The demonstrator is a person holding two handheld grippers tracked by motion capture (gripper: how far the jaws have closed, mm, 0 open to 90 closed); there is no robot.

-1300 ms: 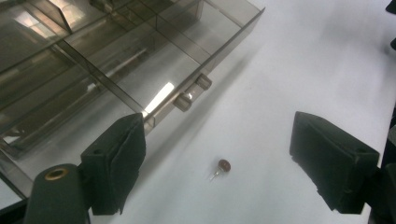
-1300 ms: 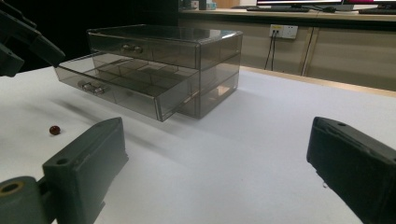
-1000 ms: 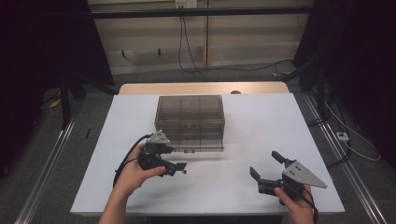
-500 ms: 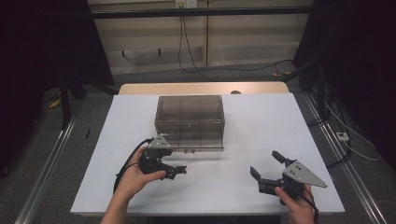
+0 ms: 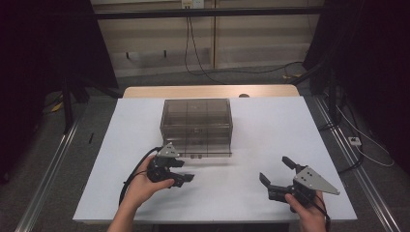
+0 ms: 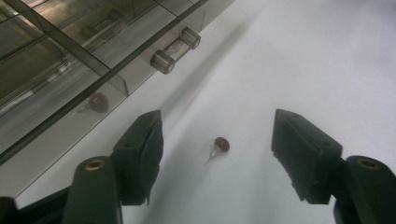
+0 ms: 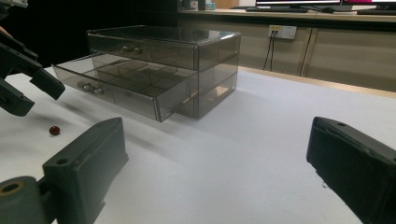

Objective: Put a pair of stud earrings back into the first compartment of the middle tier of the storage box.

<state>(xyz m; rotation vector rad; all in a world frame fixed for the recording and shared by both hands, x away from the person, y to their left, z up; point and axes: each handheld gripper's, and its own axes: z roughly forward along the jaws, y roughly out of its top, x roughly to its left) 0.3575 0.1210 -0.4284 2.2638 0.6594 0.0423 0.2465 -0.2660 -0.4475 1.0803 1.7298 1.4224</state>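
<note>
Pin (image 6: 221, 145) on table (image 5: 270, 125), between closing, still-apart jaws of left gripper (image 6: 217, 144); open drawer (image 6: 88, 84) beside. Right gripper (image 7: 219, 163): wide, empty.

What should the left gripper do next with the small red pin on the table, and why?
Probably lower the left gripper further: the red pin lies on the table between its closing jaws, untouched, before the open drawer.

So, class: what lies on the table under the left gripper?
A small red-headed pin lies on the white table under the left gripper, between its open jaws, which have just been closing but do not touch it. From above, the gripper covers the pin.
</note>
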